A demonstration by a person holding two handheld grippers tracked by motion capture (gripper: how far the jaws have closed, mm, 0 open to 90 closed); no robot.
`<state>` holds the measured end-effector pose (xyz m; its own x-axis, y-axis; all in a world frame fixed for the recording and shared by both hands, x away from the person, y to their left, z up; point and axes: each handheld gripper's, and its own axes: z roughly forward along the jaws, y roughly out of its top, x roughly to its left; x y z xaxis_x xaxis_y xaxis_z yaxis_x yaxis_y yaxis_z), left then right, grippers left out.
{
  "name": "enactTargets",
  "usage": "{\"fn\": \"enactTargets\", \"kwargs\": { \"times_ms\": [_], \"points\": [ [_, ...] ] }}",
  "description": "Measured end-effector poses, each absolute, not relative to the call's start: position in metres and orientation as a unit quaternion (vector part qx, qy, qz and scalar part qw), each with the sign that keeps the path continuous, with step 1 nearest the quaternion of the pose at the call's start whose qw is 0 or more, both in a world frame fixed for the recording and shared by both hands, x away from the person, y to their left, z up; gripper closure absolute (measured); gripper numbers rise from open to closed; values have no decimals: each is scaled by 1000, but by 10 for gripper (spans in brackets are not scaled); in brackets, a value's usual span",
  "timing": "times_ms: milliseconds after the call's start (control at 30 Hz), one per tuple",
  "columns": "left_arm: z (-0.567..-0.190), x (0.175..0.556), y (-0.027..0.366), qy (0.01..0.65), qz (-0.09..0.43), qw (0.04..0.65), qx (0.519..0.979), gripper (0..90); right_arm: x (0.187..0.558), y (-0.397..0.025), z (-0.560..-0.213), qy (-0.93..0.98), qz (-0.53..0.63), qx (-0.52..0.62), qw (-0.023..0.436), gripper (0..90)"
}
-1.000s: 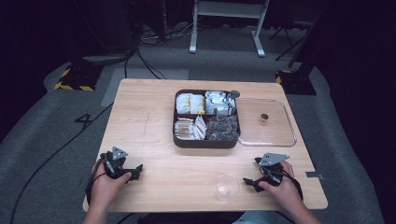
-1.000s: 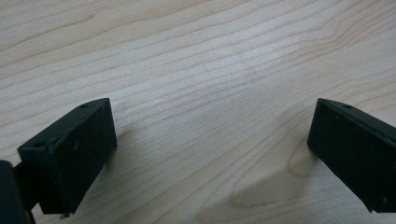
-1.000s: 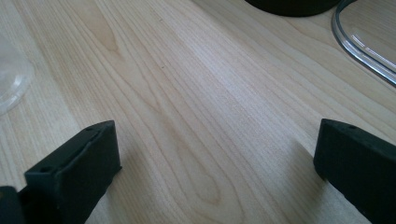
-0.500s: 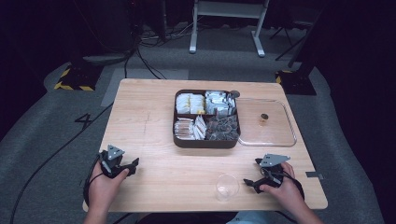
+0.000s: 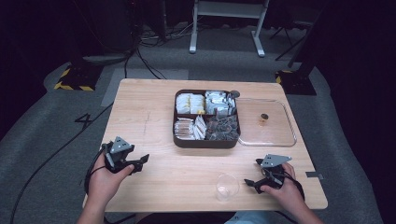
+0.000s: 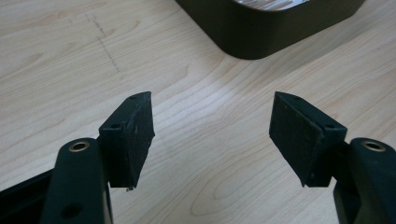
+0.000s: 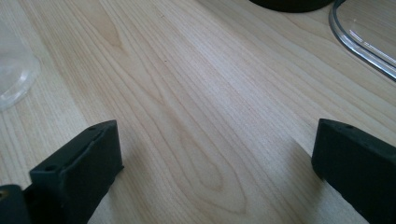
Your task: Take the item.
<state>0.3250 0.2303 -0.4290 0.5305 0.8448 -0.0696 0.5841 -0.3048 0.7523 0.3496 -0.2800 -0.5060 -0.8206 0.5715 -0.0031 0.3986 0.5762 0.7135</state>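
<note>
Both grippers, left (image 5: 140, 163) and right (image 5: 252, 173), rest on the table (image 5: 149, 116) with jaws apart, empty. Cup (image 5: 227, 187) stands just left of the right gripper, near the front edge. Likely light, thin, slippery plastic: grip the wall gently, mid-height.

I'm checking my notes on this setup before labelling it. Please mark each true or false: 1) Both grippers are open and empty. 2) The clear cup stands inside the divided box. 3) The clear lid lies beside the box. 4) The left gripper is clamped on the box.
1) The left gripper and right gripper are open and empty: true.
2) False: the clear cup stands on the table, near the right gripper.
3) The clear lid lies beside the box: true.
4) False: its jaws are spread over bare wood.
</note>
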Motion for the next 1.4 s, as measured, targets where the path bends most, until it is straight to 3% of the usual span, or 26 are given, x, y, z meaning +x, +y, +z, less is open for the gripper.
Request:
{"fn": "enactTargets", "kwargs": {
  "times_ms": [733,1400],
  "points": [
    [-388,365,176,438,180,411,779,312,353,-280,-506,884,371,262,113,17],
    [-362,454,111,440,210,411,770,313,353,-280,-506,884,371,261,112,17]
  ]
}}
